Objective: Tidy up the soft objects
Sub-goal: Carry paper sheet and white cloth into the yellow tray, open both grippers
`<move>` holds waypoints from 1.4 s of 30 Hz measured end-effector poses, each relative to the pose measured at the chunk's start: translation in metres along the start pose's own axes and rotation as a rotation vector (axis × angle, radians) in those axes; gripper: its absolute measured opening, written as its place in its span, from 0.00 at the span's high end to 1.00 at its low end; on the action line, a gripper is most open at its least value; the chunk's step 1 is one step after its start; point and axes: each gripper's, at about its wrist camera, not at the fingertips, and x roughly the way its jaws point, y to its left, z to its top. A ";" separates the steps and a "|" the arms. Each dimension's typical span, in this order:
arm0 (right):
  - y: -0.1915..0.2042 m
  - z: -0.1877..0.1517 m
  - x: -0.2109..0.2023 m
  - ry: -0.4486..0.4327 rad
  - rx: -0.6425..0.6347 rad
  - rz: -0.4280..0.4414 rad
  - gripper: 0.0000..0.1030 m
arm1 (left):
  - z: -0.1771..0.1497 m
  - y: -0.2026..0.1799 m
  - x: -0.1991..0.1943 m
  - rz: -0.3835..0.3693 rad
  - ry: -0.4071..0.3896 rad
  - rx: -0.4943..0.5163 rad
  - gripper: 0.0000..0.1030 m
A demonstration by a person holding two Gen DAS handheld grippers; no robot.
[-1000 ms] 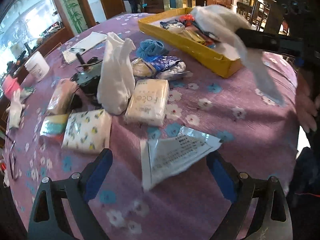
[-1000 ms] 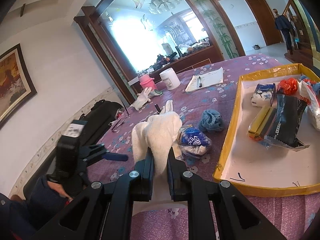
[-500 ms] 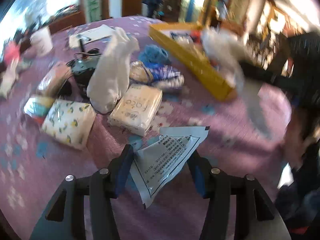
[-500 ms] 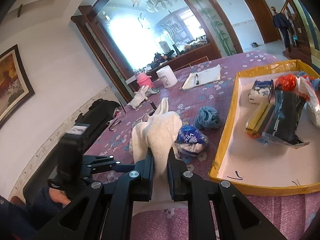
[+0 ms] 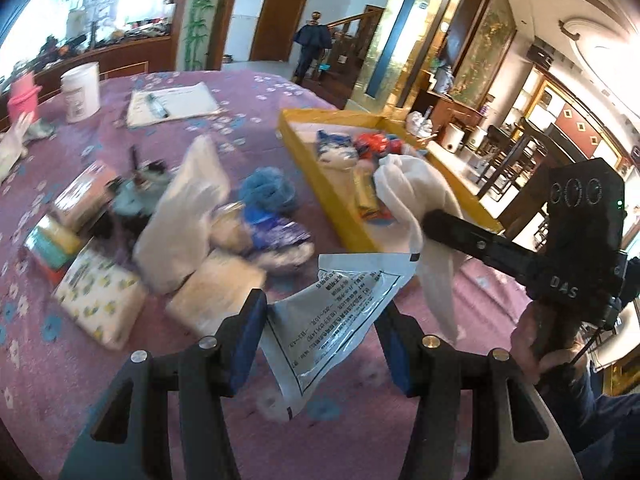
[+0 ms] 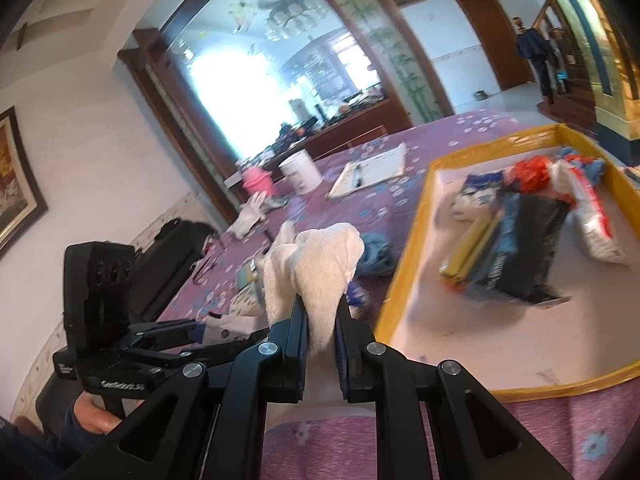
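My right gripper (image 6: 322, 312) is shut on a white cloth (image 6: 320, 268) and holds it in the air beside the yellow tray (image 6: 404, 276); the cloth also shows in the left wrist view (image 5: 416, 196). My left gripper (image 5: 320, 320) is shut on a flat silver-white packet (image 5: 340, 316) and holds it above the purple tablecloth (image 5: 100, 380). The tray (image 5: 316, 188) holds several packets. On the cloth lie a white bag (image 5: 184, 216), a blue puff (image 5: 268, 190), tissue packs (image 5: 98, 300) and a blue wrapped pack (image 5: 276, 236).
A white cup (image 5: 80, 92), a pink cup (image 5: 24, 94), a notepad with pen (image 5: 172, 104) and a glove (image 6: 250, 216) lie at the table's far side. The tray sits near the table's right edge. Chairs and cabinets stand beyond.
My left gripper has closed on the silver-white packet and lifted it, swinging right. My right gripper, still holding the white cloth, has moved closer to the tray.
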 end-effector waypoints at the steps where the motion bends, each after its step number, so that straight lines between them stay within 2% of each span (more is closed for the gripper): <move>1: -0.005 0.003 -0.005 -0.014 0.011 -0.012 0.87 | 0.004 -0.007 0.003 -0.009 -0.001 0.008 0.48; 9: -0.043 0.014 -0.039 -0.101 0.101 -0.115 0.87 | 0.037 -0.047 0.037 -0.087 0.010 0.043 0.48; 15: -0.072 0.017 -0.060 -0.150 0.162 -0.214 0.87 | 0.052 -0.073 0.072 -0.099 0.032 0.057 0.48; 22: -0.093 0.020 -0.055 -0.131 0.190 -0.319 0.87 | 0.048 -0.081 0.111 -0.084 0.084 0.055 0.48; 32: -0.097 0.024 -0.039 -0.078 0.200 -0.388 0.87 | 0.042 -0.080 0.119 -0.049 0.067 0.090 0.47; 37: -0.096 0.024 -0.036 -0.069 0.194 -0.401 0.86 | 0.041 -0.082 0.117 -0.075 0.060 0.095 0.36; 42: -0.094 0.024 -0.033 -0.060 0.177 -0.408 0.79 | 0.042 -0.083 0.109 -0.077 0.038 0.093 0.28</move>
